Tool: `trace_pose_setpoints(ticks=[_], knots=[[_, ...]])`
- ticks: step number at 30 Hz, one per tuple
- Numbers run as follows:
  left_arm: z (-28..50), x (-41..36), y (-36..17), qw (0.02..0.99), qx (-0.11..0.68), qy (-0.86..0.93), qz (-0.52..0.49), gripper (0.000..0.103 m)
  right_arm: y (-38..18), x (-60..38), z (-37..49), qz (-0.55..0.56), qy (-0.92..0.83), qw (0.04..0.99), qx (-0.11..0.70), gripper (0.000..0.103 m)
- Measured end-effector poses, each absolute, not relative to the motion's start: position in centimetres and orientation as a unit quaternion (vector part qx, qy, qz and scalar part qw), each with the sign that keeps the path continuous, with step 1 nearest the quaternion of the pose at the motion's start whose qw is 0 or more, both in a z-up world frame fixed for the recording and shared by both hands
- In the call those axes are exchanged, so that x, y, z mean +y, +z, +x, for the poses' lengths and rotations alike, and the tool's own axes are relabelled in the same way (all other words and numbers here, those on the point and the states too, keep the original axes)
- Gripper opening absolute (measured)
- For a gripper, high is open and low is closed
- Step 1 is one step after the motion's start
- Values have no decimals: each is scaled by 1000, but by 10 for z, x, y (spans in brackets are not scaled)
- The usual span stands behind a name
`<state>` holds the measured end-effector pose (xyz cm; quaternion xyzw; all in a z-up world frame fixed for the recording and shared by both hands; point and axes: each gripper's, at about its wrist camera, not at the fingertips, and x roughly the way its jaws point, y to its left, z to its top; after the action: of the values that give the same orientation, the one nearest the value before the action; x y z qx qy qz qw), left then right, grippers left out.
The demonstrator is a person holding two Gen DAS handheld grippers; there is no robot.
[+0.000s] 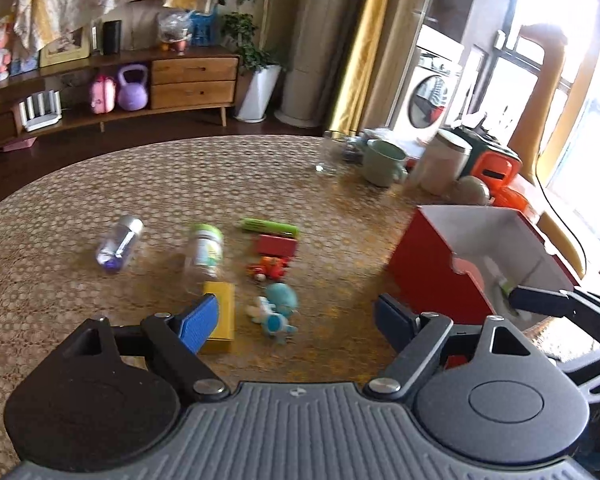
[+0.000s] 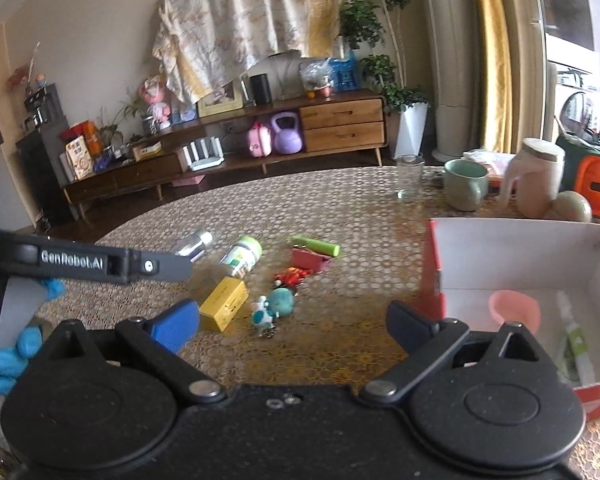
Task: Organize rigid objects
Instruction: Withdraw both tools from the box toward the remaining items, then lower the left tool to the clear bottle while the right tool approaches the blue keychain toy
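Showing the table: a round table [image 2: 340,208] with a honeycomb-patterned cover fills both wrist views, small items scattered at its middle.
Box: a red box [image 1: 428,264] with a white inside stands open at the table's right side.
Seen only from the right wrist: a pink cup [image 2: 514,310] and a white tube with a green label [image 2: 572,344] lie inside the box; the left view shows only part of the tube.
Seen only from the left wrist: the right gripper's dark finger reaches over the box.
Left gripper: the left gripper [image 1: 296,318] has its blue-padded fingers apart, nothing between them, above the yellow box [image 1: 224,316].
Right gripper: the right gripper [image 2: 292,320] has its fingers wide apart and empty, above bare table.
Loose items: a clear bottle with a silver cap [image 1: 118,244], a white bottle with a green cap [image 1: 204,254], a green marker [image 1: 270,226], a red block [image 1: 276,246], a small red toy [image 1: 268,268] and a teal figure [image 1: 278,308] lie near one another.
Writing: "GenRobot.AI" reads on the left gripper's side in the right view; the bottle labels are too blurred to read.
Hand: a blue-gloved hand [image 2: 8,356] holds the left gripper.
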<state>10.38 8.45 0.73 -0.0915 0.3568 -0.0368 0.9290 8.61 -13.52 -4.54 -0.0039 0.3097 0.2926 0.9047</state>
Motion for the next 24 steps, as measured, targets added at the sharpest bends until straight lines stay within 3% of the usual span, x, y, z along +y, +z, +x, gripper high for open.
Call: trace_pose_setpoints(ticks=[4,16,24], knots=[[109,111,2,929,354,-12,-112,103,-52,-119,90,-14,302,900,314,100],[138,176,-26,929,345,74,-108,103,-84,-78,115,-48,321,889,325,100],[163,206,-55,925,355,93,-103,103,-110,-49,127,-101,332,874,340,91]])
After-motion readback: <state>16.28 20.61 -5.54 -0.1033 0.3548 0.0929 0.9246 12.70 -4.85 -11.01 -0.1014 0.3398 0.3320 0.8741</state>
